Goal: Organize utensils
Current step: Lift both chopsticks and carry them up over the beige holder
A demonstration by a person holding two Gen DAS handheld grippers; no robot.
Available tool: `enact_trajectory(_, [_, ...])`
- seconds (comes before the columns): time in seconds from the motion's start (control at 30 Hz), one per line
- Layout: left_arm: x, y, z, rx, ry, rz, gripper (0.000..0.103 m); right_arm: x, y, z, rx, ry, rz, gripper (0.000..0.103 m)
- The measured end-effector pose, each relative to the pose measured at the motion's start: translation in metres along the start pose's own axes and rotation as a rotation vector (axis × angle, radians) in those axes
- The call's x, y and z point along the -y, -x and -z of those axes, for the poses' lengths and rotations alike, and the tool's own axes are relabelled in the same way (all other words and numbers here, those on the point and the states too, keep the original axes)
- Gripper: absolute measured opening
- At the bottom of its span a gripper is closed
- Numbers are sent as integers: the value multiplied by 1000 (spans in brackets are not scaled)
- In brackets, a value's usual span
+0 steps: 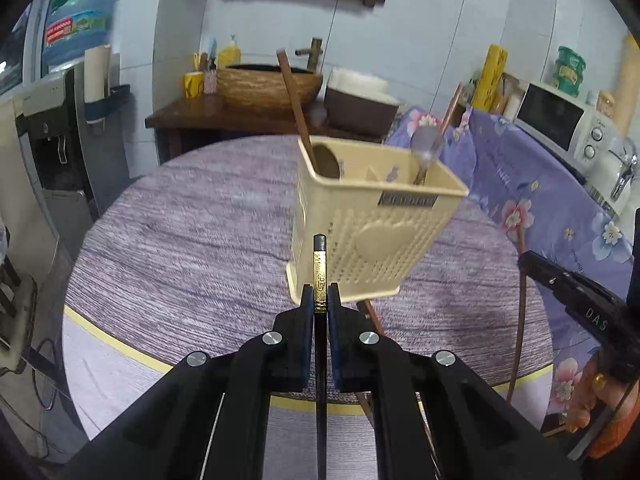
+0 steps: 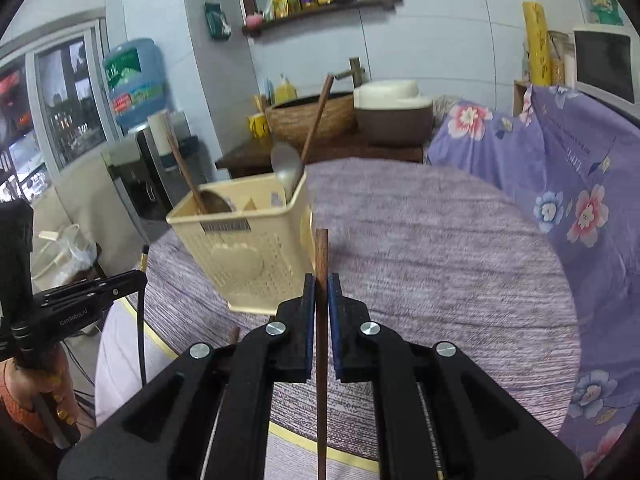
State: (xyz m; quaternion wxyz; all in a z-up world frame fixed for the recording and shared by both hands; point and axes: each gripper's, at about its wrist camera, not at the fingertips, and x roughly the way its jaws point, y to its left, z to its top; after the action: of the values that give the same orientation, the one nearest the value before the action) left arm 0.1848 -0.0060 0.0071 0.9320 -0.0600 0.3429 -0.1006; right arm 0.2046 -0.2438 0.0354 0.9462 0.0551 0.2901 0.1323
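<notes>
A cream perforated utensil holder (image 1: 372,224) (image 2: 248,248) stands on the round table. In it are a wooden spoon (image 1: 296,108) (image 2: 180,160), a metal spoon (image 1: 426,144) (image 2: 286,168) and a brown chopstick (image 1: 450,112) (image 2: 318,116). My left gripper (image 1: 320,296) (image 2: 136,276) is shut on a black chopstick with a gold band (image 1: 320,264) (image 2: 140,320), held just in front of the holder. To the holder's right, my right gripper (image 2: 321,284) (image 1: 524,260) is shut on a brown wooden chopstick (image 2: 321,256) (image 1: 520,300). Another brown chopstick (image 1: 374,316) (image 2: 233,334) lies on the table by the holder's base.
The table has a purple woven cloth (image 2: 440,260) with a yellow rim. A purple floral cover (image 1: 540,200) drapes the counter at right, with a microwave (image 1: 560,124) behind. A wooden side table (image 1: 224,116) with a woven basin stands at the back; a water dispenser (image 1: 60,120) stands left.
</notes>
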Motion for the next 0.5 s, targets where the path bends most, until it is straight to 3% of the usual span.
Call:
enact_trajectory(0.23, [1, 31, -25, 88, -22, -3, 8, 1, 25, -18, 52, 5, -5, 8])
enact_trajectory(0.5, [-5, 37, -33, 109, -10, -1, 8, 1, 28, -19, 54, 5, -18, 8])
